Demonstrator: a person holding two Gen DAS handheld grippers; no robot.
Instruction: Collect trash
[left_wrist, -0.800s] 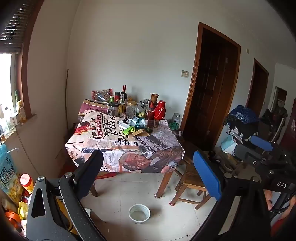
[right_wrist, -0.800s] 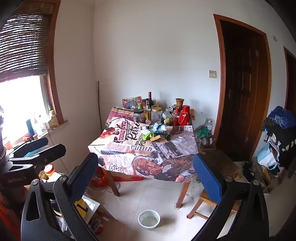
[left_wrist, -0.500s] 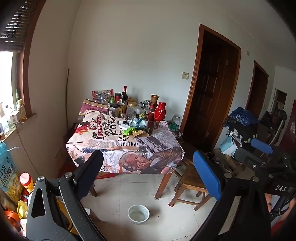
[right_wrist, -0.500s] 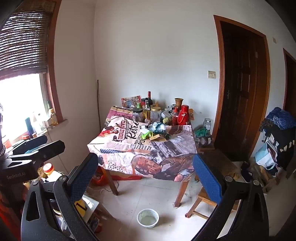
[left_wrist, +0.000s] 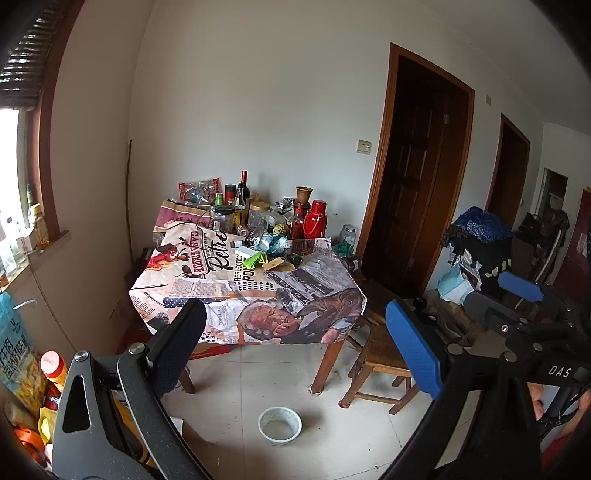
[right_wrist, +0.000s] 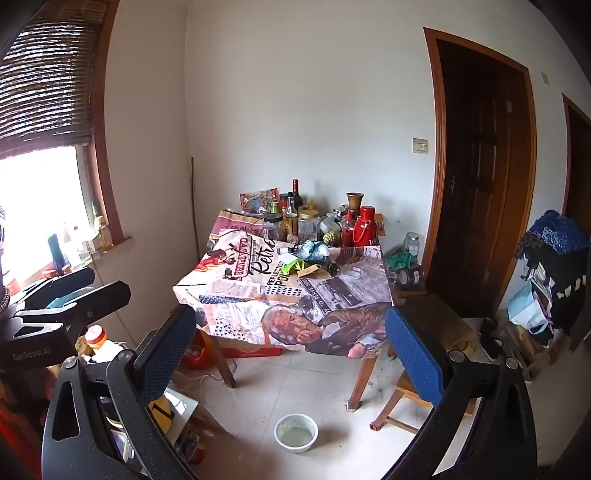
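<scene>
Left wrist view: the left gripper (left_wrist: 295, 354) is held above the floor with its jaws spread wide and nothing between them, well apart from the bench (left_wrist: 207, 288). The bench stands in the corner under a printed newspaper-style cloth. The trash sits toward its far half: a crumpled green wrapper (left_wrist: 255, 259), a tan scrap of card (left_wrist: 275, 263) just beside it, and a wad of bluish crumpled plastic (left_wrist: 275, 242) behind them. Jars and bottles crowd the back edge, including a red thermos (left_wrist: 316, 220) and a dark wine bottle (left_wrist: 243, 188). A white bowl (left_wrist: 279, 425) rests on the floor tiles in front of the bench, and a wooden stool (left_wrist: 376, 363) stands at the bench's right corner. The right gripper's body shows at the right edge of this view, one blue pad visible. Right wrist view: the right gripper (right_wrist: 291, 350) is likewise wide open and empty, well short of the bench (right_wrist: 229, 291). The green wrapper (right_wrist: 293, 264), the tan scrap of card (right_wrist: 309, 272) and the crumpled plastic (right_wrist: 314, 250) lie together near the bench's middle, in front of the red thermos (right_wrist: 365, 221). The white bowl (right_wrist: 296, 432) lies on the floor below. The left gripper's black body shows at the left edge, below the bright window (right_wrist: 37, 206).
</scene>
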